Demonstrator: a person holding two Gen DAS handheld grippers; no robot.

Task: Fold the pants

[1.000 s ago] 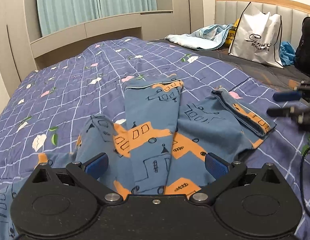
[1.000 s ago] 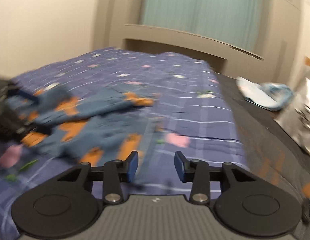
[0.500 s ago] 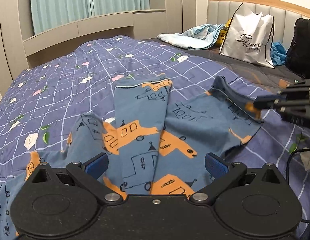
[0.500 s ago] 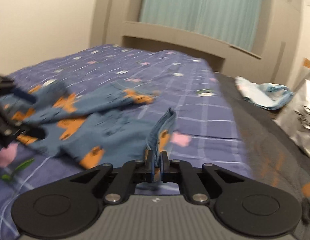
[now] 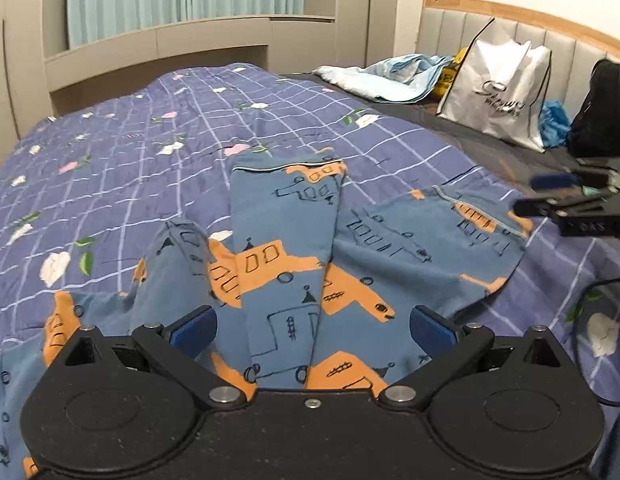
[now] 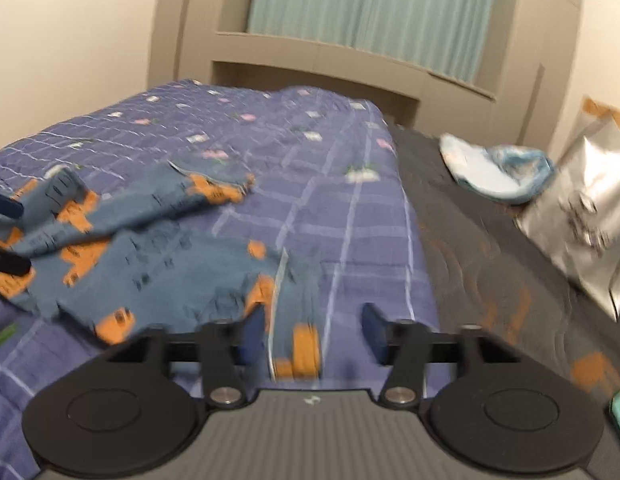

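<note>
Blue pants with orange truck prints (image 5: 285, 264) lie on the bed, one leg folded up the middle and one spread to the right. They also show in the right wrist view (image 6: 181, 276). My left gripper (image 5: 312, 326) is open over the near part of the pants, holding nothing. My right gripper (image 6: 312, 336) is open, and the pant leg's hem (image 6: 293, 344) lies loose between its fingers. The right gripper also shows at the right edge of the left wrist view (image 5: 550, 196), at the leg's hem edge.
The pants rest on a purple checked quilt (image 5: 149, 152). A white shopping bag (image 5: 498, 96), light blue cloth (image 5: 394, 76) and a black bag (image 5: 606, 108) sit by the headboard. A dark sheet (image 6: 490, 264) lies beside the quilt.
My right gripper closed on the right pant leg's hem, pulled it outward so the leg spread flat, then opened and let go. My left gripper stayed open in place.
</note>
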